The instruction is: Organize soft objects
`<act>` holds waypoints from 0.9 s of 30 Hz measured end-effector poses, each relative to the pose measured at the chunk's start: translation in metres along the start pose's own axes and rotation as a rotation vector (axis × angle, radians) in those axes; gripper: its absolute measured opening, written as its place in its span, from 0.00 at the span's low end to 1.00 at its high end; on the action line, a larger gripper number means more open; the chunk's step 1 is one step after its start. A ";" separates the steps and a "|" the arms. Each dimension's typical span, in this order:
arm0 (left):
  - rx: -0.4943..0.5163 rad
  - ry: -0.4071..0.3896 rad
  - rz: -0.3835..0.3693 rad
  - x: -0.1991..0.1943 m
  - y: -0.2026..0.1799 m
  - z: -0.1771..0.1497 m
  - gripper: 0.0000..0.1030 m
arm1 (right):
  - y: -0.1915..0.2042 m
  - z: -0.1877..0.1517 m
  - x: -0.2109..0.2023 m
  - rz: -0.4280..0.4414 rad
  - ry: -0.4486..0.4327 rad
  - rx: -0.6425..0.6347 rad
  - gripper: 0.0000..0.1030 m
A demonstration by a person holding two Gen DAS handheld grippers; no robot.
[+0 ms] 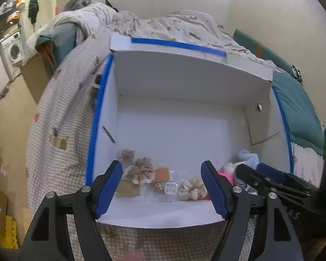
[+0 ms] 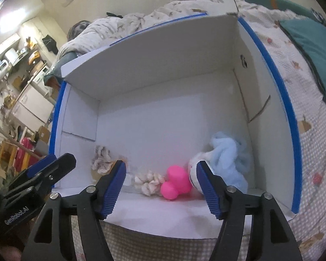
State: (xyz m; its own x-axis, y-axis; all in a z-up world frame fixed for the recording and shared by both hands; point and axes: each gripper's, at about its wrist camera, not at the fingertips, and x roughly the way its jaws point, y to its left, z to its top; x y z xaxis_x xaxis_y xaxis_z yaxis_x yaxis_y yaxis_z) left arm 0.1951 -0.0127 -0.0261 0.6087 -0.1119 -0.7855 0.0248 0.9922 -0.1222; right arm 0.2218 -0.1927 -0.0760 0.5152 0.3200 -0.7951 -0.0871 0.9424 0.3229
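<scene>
A white cardboard box (image 1: pixel 180 130) with blue-taped rims lies on a bed. Along its near wall lie several beige scrunchies (image 1: pixel 139 169), a clear packet with small items (image 1: pixel 163 187) and another scrunchie (image 1: pixel 192 188). My left gripper (image 1: pixel 162 188) hovers open above them, with nothing pressed between its blue pads. In the right wrist view a pink rubber toy (image 2: pixel 175 181), a beige scrunchie (image 2: pixel 150 182), a white plush (image 2: pixel 193 169) and a light blue fluffy cloth (image 2: pixel 228 154) sit in the box's near right corner. My right gripper (image 2: pixel 160 188) stands open over the pink toy, holding nothing.
The box (image 2: pixel 163 119) rests on a checked blanket (image 1: pixel 60 117) beside a teal pillow (image 2: pixel 313 43). A rumpled duvet (image 1: pixel 173 26) lies behind it. To the far left are a washing machine (image 1: pixel 12 50), cartons on the floor and kitchen shelves (image 2: pixel 15 65). The far half of the box floor is bare.
</scene>
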 end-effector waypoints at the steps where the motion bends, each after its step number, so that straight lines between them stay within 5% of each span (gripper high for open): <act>1: -0.002 -0.016 0.020 -0.004 0.002 0.000 0.70 | 0.002 0.000 -0.003 -0.013 -0.014 -0.015 0.69; 3: -0.017 -0.044 0.037 -0.013 0.006 0.001 0.70 | 0.006 0.001 -0.011 -0.015 -0.034 -0.031 0.70; 8: -0.057 -0.114 0.084 -0.040 0.022 0.000 0.70 | 0.012 -0.001 -0.036 -0.012 -0.084 -0.053 1.00; 12: -0.049 -0.130 0.091 -0.053 0.030 -0.002 0.73 | 0.015 -0.002 -0.052 -0.039 -0.114 -0.056 1.00; 18: -0.062 -0.176 0.097 -0.078 0.042 -0.014 0.94 | 0.018 -0.015 -0.081 -0.057 -0.174 -0.087 1.00; 27: 0.042 -0.211 0.074 -0.102 0.026 -0.052 0.98 | 0.021 -0.037 -0.107 -0.084 -0.254 -0.111 1.00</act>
State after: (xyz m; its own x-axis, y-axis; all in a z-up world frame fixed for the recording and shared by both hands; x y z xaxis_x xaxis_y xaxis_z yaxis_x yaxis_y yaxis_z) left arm 0.0928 0.0217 0.0192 0.7623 -0.0295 -0.6466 0.0047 0.9992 -0.0400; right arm 0.1332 -0.2034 -0.0030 0.7202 0.2192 -0.6582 -0.1205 0.9739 0.1926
